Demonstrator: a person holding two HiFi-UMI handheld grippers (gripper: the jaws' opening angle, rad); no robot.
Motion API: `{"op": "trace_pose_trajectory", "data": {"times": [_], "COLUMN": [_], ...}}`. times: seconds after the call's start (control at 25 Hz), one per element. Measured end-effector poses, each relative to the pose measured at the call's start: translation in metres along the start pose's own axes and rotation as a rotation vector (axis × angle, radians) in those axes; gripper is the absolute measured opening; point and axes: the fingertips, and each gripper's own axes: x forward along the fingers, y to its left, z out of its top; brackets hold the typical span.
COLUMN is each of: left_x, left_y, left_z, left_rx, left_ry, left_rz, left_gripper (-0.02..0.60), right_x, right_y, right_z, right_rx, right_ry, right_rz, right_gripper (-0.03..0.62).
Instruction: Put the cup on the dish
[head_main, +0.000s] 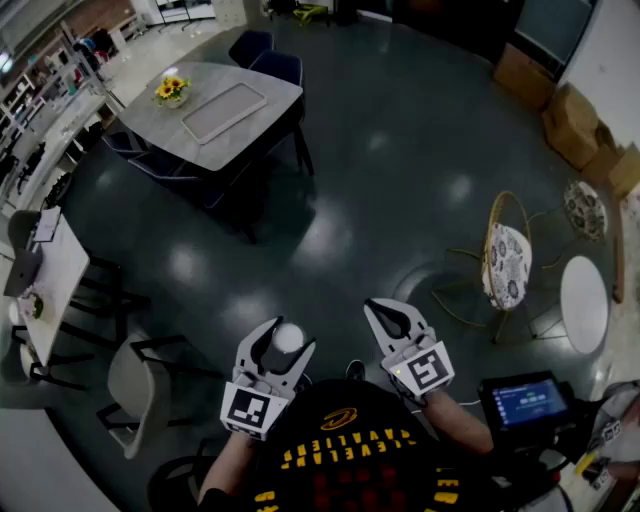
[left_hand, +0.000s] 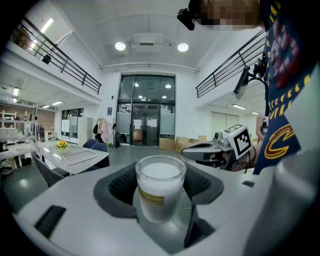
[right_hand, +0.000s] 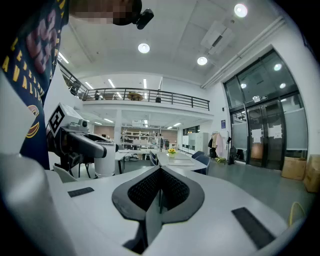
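Left gripper view: your left gripper (left_hand: 160, 181) grasps the small, milky-white translucent cup with a yellow label band (left_hand: 160, 192). Its dark ribbed pads (left_hand: 121, 184) press on either side below the rim. You hold the cup upright and nearly level, probably so it rides steady while you carry it. Its base is hidden behind the gripper's grey body, and I cannot tell whether the white inside is contents or just the cup wall.

In the right gripper view, your right gripper (right_hand: 159, 189) is clenched with its jaws together and nothing between them. It seems idle, since one gripper is enough for the cup. From the head view, both grippers sit close to your chest, above the dark glossy floor (head_main: 380, 180).

Well beyond them stands the grey rectangular table (head_main: 250, 130) with a small bunch of yellow flowers (head_main: 172, 90) and a flat pale rectangular tray (head_main: 222, 110). No dish shows in any view. If one sits on that table, it is too small to make out.
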Motion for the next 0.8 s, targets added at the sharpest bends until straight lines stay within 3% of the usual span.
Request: {"op": "trace_pose_trajectory", "data": {"times": [0.44, 0.68, 0.8], "left_x": [-0.008, 0.021, 0.035], "left_y": [0.021, 0.020, 0.015], "left_z": [0.014, 0.031, 0.039], "left_rx": [-0.015, -0.038, -0.014], "left_ry": [-0.026, -0.078, -0.087], "left_rz": [0.009, 0.038, 0.058], "left_gripper": [0.267, 0.268, 0.268], "right_x": [0.019, 0.015, 0.009], "right_y": [0.028, 0.041, 0.037], "right_z": [0.013, 0.012, 0.008], "right_rx": [0.023, 0.000, -0.014], "right_ry": [-0.042, -0.053, -0.048], "right_rz": [0.040, 0.168, 0.223], "right_gripper": [0.008, 0.010, 0.011]}}
